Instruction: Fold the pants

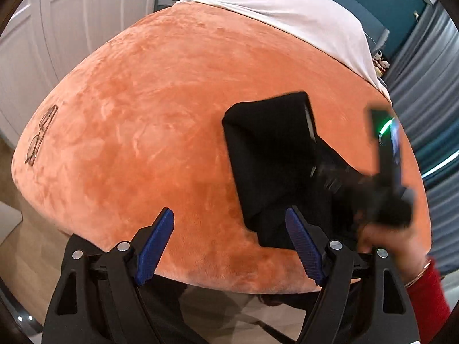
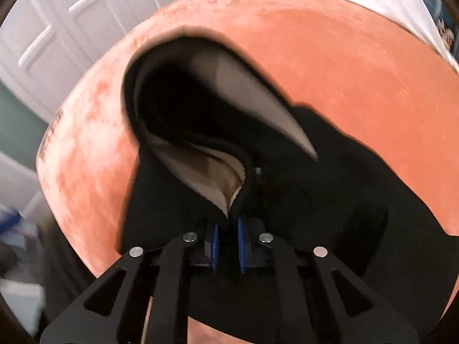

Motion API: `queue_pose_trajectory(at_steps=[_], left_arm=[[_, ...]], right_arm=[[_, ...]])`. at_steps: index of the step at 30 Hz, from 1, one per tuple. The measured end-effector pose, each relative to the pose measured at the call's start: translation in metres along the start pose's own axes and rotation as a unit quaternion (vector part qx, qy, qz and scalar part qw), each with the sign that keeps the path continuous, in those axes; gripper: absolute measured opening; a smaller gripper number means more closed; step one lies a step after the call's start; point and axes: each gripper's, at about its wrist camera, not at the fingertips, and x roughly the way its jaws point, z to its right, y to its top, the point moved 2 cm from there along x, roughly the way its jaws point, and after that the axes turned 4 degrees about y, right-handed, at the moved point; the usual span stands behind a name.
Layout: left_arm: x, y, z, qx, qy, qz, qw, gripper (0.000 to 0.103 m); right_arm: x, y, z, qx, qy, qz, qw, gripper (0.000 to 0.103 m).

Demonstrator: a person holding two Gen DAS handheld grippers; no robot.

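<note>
Black pants [image 1: 269,157] lie partly folded on an orange velvet bed cover [image 1: 143,132], right of centre. My left gripper [image 1: 229,246] is open and empty, its blue-padded fingers [image 1: 156,246] spread over the near edge of the bed, left of the pants. My right gripper [image 2: 228,243] is shut on the pants' waistband [image 2: 243,195] and holds it lifted, so the open waist and pale pocket lining [image 2: 200,177] show. The right gripper also shows in the left wrist view [image 1: 384,195], blurred, at the pants' right side.
A pair of glasses [image 1: 41,134] lies on the cover's far left. A white sheet [image 1: 301,17] covers the far end of the bed. White panelled doors [image 1: 57,28] stand on the left, grey curtains [image 1: 430,91] on the right.
</note>
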Motion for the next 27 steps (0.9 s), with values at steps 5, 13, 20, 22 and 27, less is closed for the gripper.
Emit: queue_pose_trajectory(at_steps=[5, 13, 20, 22, 27], left_arm=[[0.001, 0.003, -0.012, -0.013, -0.009, 0.010, 0.9998, 0.077], [0.022, 0.005, -0.021, -0.028, -0.008, -0.017, 0.9994, 0.077], [0.025, 0.009, 0.006, 0.009, -0.007, -0.020, 0.9997, 0.077], [0.027, 0.009, 0.011, 0.021, 0.009, -0.021, 0.9995, 0.077], [0.035, 0.007, 0.020, 0.047, 0.044, -0.036, 0.9973, 0.077]], right_arm=[[-0.029, 0.021, 0.054, 0.117, 0.040, 0.021, 0.992, 0.013], [0.002, -0.035, 0.099, 0.261, 0.086, 0.018, 0.961, 0.077], [0.037, -0.009, 0.088, 0.270, 0.061, 0.044, 0.960, 0.078], [0.041, 0.000, 0.083, 0.273, 0.047, 0.047, 0.960, 0.067], [0.044, 0.014, 0.078, 0.308, 0.070, 0.053, 0.947, 0.020]])
